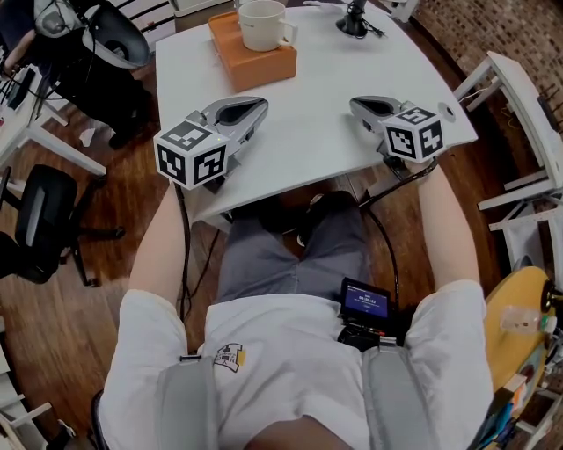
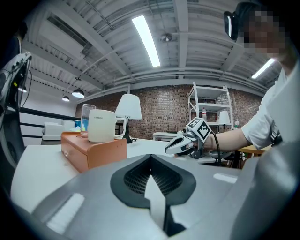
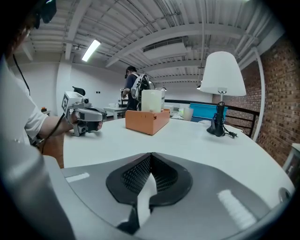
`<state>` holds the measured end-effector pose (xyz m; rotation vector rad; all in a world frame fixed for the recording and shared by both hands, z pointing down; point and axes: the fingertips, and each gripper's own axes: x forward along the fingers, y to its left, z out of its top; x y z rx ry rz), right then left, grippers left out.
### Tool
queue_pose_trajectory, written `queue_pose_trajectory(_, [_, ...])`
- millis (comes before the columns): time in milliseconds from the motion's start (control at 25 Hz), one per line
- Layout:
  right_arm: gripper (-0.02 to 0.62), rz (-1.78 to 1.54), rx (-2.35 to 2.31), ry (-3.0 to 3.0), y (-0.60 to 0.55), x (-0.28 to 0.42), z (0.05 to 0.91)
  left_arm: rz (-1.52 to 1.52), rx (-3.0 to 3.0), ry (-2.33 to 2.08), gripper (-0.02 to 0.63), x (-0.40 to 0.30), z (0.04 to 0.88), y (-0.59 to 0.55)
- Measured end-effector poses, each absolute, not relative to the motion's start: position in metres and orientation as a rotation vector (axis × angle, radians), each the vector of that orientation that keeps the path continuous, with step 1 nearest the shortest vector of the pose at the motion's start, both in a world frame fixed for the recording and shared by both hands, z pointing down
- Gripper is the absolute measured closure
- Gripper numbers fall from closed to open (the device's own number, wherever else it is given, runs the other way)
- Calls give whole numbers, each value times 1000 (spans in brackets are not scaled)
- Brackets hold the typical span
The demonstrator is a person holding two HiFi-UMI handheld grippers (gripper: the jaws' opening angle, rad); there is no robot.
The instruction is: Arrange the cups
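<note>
Item: white mug [image 1: 262,23]. Stood upright on orange box [image 1: 257,61], far side of table [image 1: 325,88]; long axis vertical, handle pointed right.
Left gripper [image 1: 253,108]: near edge, jaws together, empty; mug lay straight ahead, slightly right. Judged nearer.
Right gripper [image 1: 358,105]: near edge, jaws together, empty; mug lay far-left, well apart.

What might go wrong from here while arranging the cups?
1. The mug stands raised on the box, close beside a glass; gripping one may topple the other.
2. The left gripper and right gripper are shut; approaching without opening would push the mug over.
</note>
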<state>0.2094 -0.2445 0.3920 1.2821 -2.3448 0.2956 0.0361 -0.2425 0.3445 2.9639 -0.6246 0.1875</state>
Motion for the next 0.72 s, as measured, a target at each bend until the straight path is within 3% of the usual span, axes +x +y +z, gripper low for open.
queue_pose_trajectory(720, [595,281,1266,-2347,-244,208,391,186,2963,-627,605,36,344,-243])
